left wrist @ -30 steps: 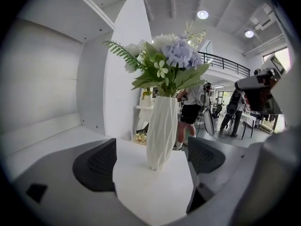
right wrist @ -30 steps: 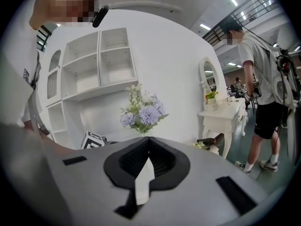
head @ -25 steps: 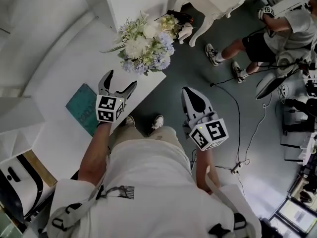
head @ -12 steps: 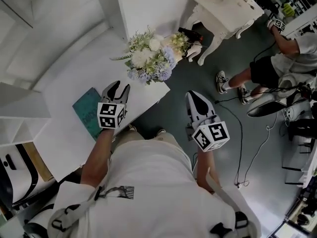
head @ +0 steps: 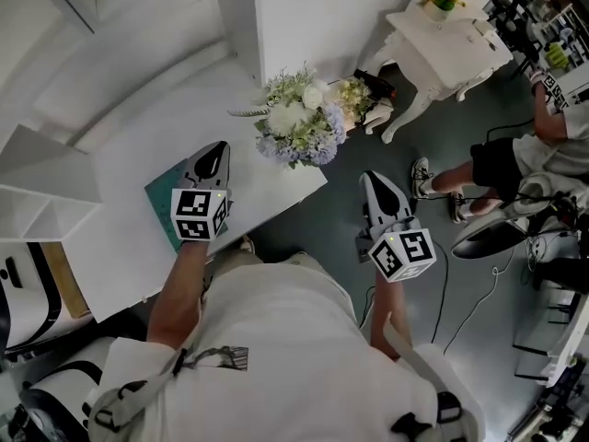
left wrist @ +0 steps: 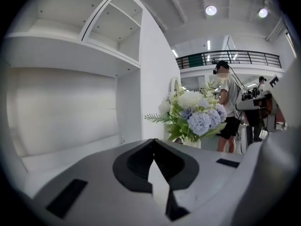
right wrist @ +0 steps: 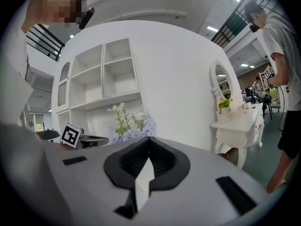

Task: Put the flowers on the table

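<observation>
The bouquet of white and pale-blue flowers (head: 299, 129) stands upright on the white table (head: 138, 168), near its far right corner. It stands free, with no gripper touching it. My left gripper (head: 217, 151) hovers over the table a short way to the near left of the bouquet, jaws shut and empty. The flowers (left wrist: 195, 117) show ahead and to the right beyond the closed left gripper (left wrist: 153, 142). My right gripper (head: 373, 180) hangs over the grey floor beside the table's edge, shut and empty. The flowers (right wrist: 130, 122) rise just behind the right gripper (right wrist: 149, 140).
A teal book (head: 162, 201) lies on the table under my left gripper. White shelving (head: 37, 201) stands to the left and a white panel (head: 313, 17) behind the bouquet. A white dressing table (head: 451, 40), a person (head: 502, 159) and floor cables (head: 442, 274) lie to the right.
The left gripper's jaws have gone from wide open to shut, with nothing between them. The right gripper has stayed shut. The bouquet has not moved on the table.
</observation>
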